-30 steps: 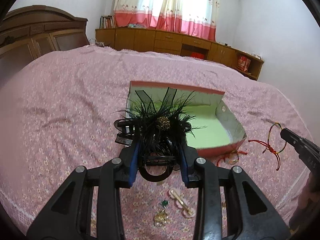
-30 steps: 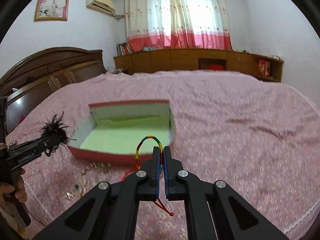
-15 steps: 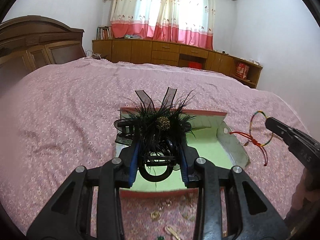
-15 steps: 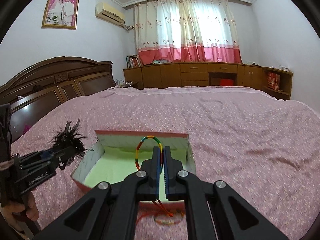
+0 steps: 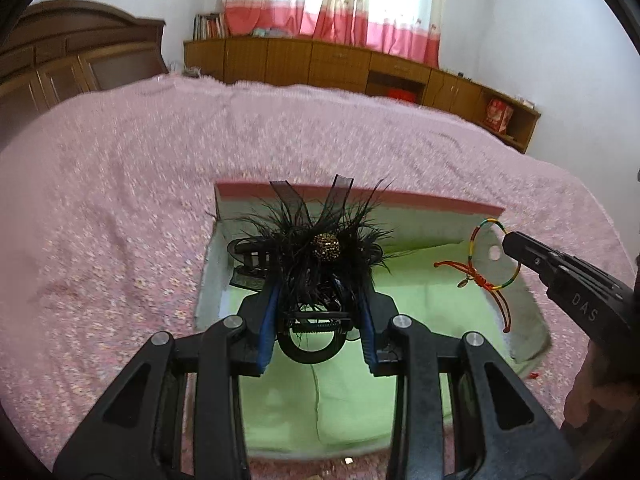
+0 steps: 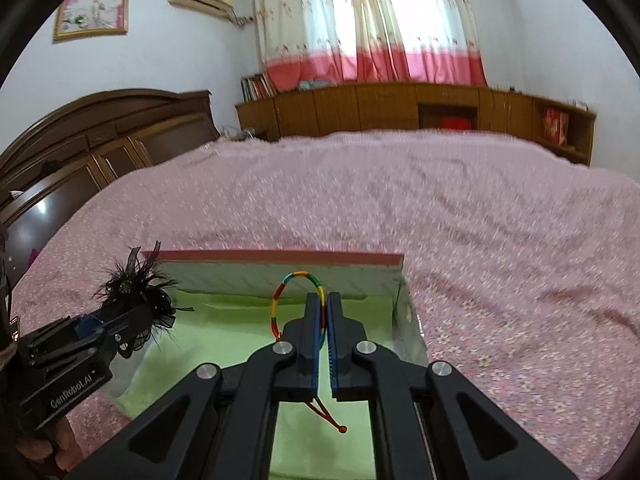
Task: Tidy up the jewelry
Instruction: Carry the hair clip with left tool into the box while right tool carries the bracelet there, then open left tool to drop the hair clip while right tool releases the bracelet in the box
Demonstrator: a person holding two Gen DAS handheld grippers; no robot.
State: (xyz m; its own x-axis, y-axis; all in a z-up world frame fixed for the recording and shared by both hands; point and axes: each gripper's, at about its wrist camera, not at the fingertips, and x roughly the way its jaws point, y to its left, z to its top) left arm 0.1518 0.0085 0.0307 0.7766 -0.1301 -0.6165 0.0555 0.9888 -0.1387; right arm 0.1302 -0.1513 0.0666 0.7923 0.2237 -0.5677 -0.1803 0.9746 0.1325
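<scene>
1. Now both tools are loaded over the open box [image 5: 360,200]: the left tool [image 5: 318,316] is clamped on the black feather hair clip [image 5: 320,256], its pads part-way apart on the clip's body, and the right tool [image 6: 324,316] is pinched tight on the striped cord bracelet [image 6: 294,278], whose red tails hang below it.
2. To do this step well, I judge each piece should go low over the green lining [image 5: 432,304] before release, so neither bounces out.
3. Let the clip go on the left half and the bracelet on the right, keeping them apart; feathers would likely snag the cord.
4. Ease the left pads apart slowly, as the clip is springy and may jump.
5. Edges: the pink-rimmed back wall stands tall behind both tools, and the right side wall [image 6: 406,320] is just beside the right tool, so come in from above.
6. Open room: the pink bedspread [image 6: 480,220] around the box is bare and soft on the far and right sides, giving free withdrawal upward and back.
</scene>
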